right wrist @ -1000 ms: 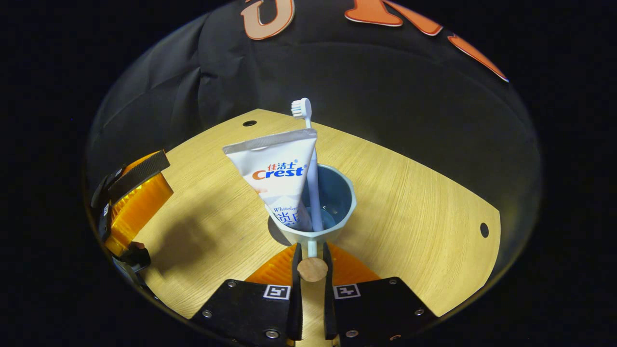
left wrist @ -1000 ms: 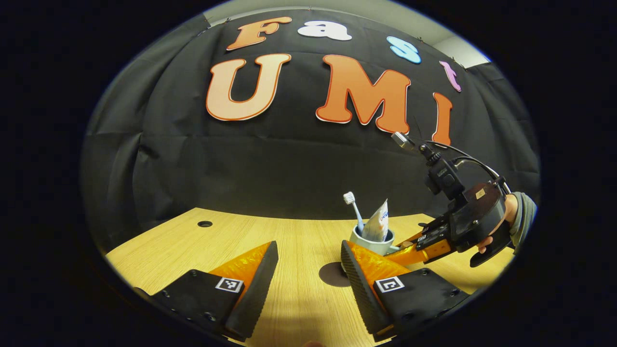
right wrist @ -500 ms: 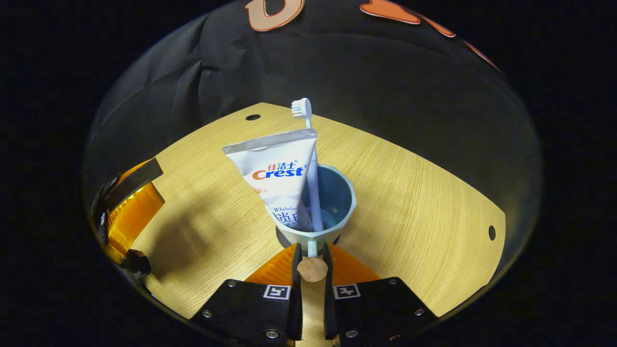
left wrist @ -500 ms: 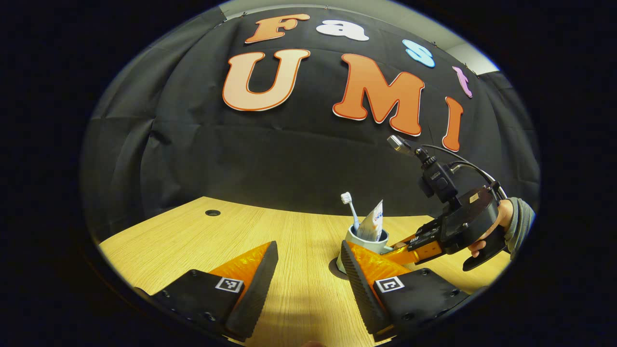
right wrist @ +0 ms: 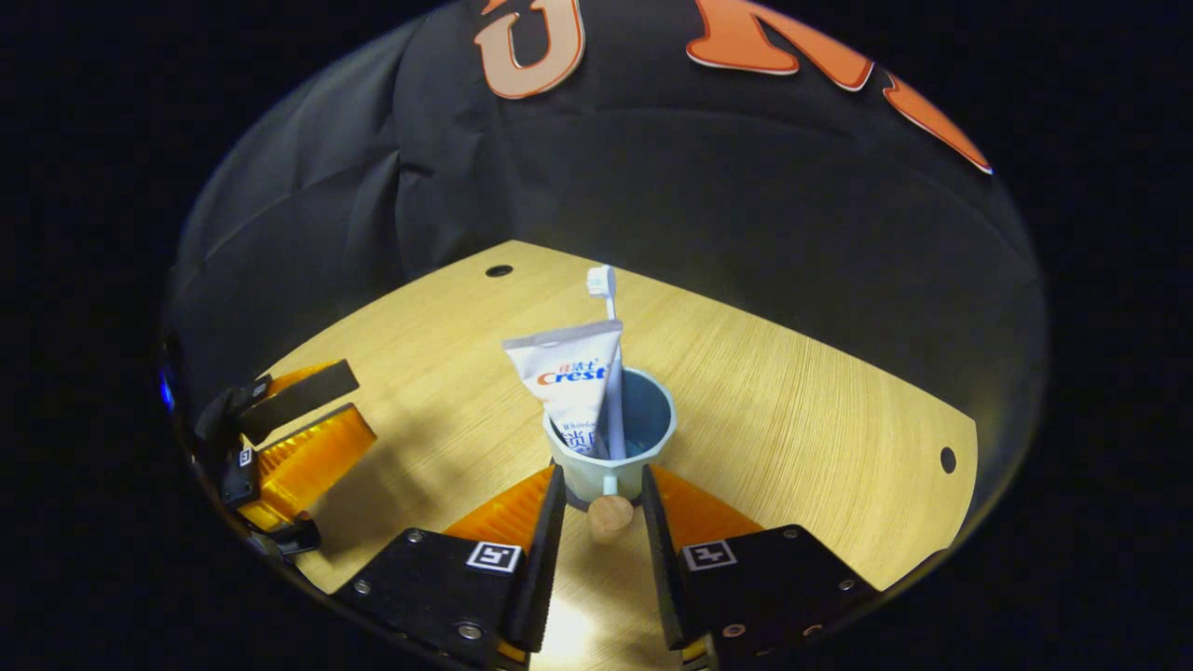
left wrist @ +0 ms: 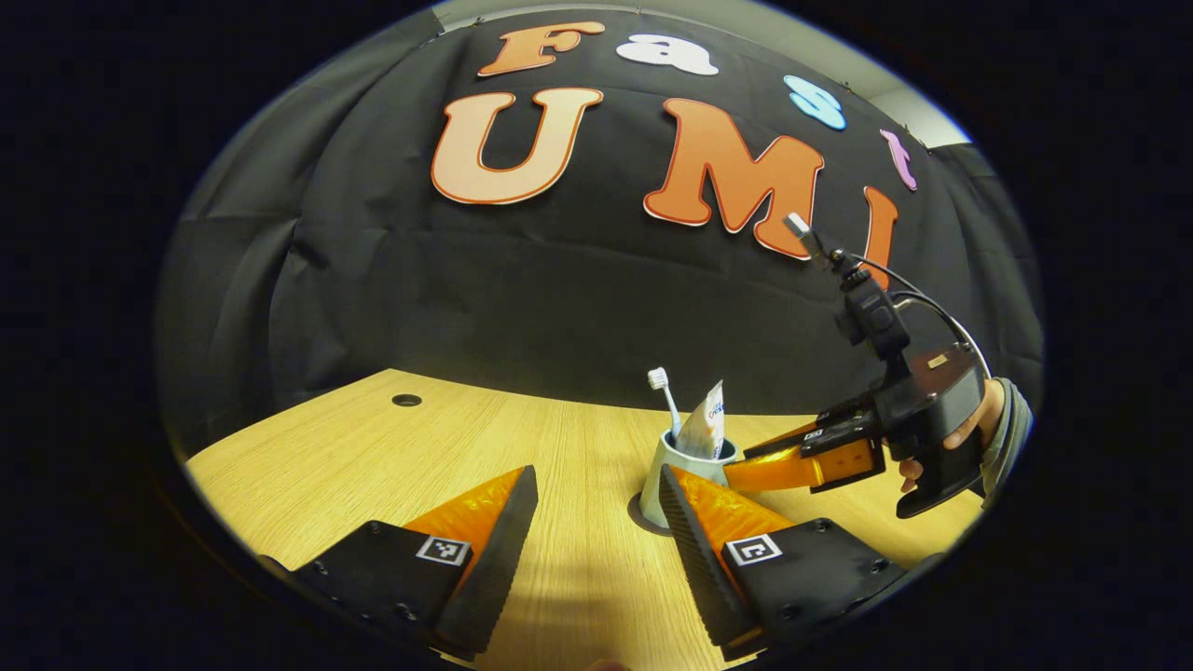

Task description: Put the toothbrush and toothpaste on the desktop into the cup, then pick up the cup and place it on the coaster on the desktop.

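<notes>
A pale blue cup (right wrist: 655, 436) stands upright on the dark round coaster (left wrist: 641, 514). The toothpaste tube (right wrist: 573, 382) and the toothbrush (right wrist: 608, 289) stand in it, head up. My right gripper (right wrist: 601, 475) is open, one finger on each side of the cup's wooden handle knob (right wrist: 610, 514), with gaps on both sides. In the left gripper view the cup (left wrist: 657, 475) sits just past my left gripper (left wrist: 596, 477), which is open and holds nothing. The right gripper (left wrist: 792, 461), held by a hand, reaches in from the right.
The wooden desktop (right wrist: 792, 391) has cable holes at the far left (right wrist: 499, 271) and at the right edge (right wrist: 948, 459). The left gripper (right wrist: 308, 419) hovers low at the left in the right gripper view. Black cloth walls the back.
My right gripper has let go of the cup's handle and drawn back, its fingers now apart. The cup has come to rest on the coaster. The left gripper barely moved.
</notes>
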The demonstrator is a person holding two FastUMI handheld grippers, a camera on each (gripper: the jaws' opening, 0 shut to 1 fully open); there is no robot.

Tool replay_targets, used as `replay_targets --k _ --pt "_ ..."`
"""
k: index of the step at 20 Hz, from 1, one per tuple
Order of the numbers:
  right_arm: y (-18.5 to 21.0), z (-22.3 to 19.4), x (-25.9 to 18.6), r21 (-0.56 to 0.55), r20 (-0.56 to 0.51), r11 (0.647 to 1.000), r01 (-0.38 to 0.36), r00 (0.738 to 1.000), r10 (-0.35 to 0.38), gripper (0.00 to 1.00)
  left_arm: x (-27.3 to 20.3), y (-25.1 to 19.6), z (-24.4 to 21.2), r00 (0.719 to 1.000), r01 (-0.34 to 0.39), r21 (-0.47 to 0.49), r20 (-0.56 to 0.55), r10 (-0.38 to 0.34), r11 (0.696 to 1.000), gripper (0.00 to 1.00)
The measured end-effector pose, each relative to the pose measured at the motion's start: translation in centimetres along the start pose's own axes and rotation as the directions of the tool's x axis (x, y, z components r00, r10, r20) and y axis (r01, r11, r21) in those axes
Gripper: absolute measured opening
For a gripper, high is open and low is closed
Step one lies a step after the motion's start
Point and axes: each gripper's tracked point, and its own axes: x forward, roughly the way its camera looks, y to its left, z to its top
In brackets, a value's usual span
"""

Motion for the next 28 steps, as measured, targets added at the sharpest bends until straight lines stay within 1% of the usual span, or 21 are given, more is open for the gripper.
replay_targets --k 1,2,4,8,10,12,13,15,19,23,24,27,28 --pt "0.0 0.5 -0.8 -0.004 0.031 1.0 0.002 1.0 -0.002 0.51 0.0 -0.3 0.1 1.0 0.004 0.004 0.002 -0.004 1.0 0.84" --pt "-0.1 0.9 -1.3 -0.007 0.06 1.0 0.005 0.998 -0.004 0.58 0.0 -0.7 0.2 1.0 0.008 0.009 0.003 -0.008 1.0 0.84" --pt "-0.4 1.5 -2.7 -0.006 0.121 1.0 0.018 0.993 -0.017 0.63 -0.1 -1.5 0.7 1.0 0.018 0.017 0.009 -0.018 1.0 0.84" --pt "-2.0 2.4 -5.3 0.02 0.243 0.997 0.07 0.967 -0.073 0.76 0.0 -2.8 1.3 0.999 0.032 0.033 0.023 -0.033 0.999 0.84" --pt "-3.8 3.0 -7.1 0.046 0.313 0.991 0.129 0.94 -0.137 0.78 0.0 -3.7 1.6 0.999 0.04 0.043 0.028 -0.042 0.998 0.84" --pt "-5.8 3.2 -9.0 0.076 0.374 0.978 0.193 0.904 -0.207 0.79 0.0 -4.5 1.9 0.998 0.049 0.05 0.034 -0.051 0.998 0.84" --pt "-6.3 3.3 -9.7 0.085 0.402 0.972 0.217 0.886 -0.233 0.79 0.0 -5.0 2.0 0.998 0.055 0.052 0.037 -0.057 0.997 0.84" --pt "-7.5 3.0 -11.4 0.092 0.437 0.962 0.258 0.857 -0.272 0.79 0.0 -5.9 2.1 0.997 0.07 0.054 0.041 -0.072 0.996 0.84" --pt "-8.7 2.1 -14.0 0.1 0.487 0.941 0.324 0.809 -0.33 0.79 0.1 -7.8 2.7 0.993 0.092 0.077 0.069 -0.097 0.993 0.84" --pt "-9.8 0.9 -16.0 0.127 0.532 0.923 0.363 0.76 -0.372 0.8 0.0 -9.3 2.6 0.989 0.105 0.084 0.092 -0.113 0.991 0.84" --pt "-10.3 0.4 -16.3 0.142 0.54 0.916 0.374 0.746 -0.389 0.8 0.0 -9.6 2.7 0.989 0.105 0.086 0.099 -0.114 0.991 0.84" --pt "-11.6 -0.4 -18.0 0.183 0.578 0.894 0.409 0.691 -0.434 0.81 -0.3 -10.4 3.0 0.986 0.099 0.108 0.12 -0.112 0.989 0.84" --pt "-11.7 -0.7 -18.3 0.183 0.584 0.894 0.408 0.687 -0.433 0.81 -0.5 -10.7 3.2 0.985 0.098 0.113 0.129 -0.112 0.989 0.84"
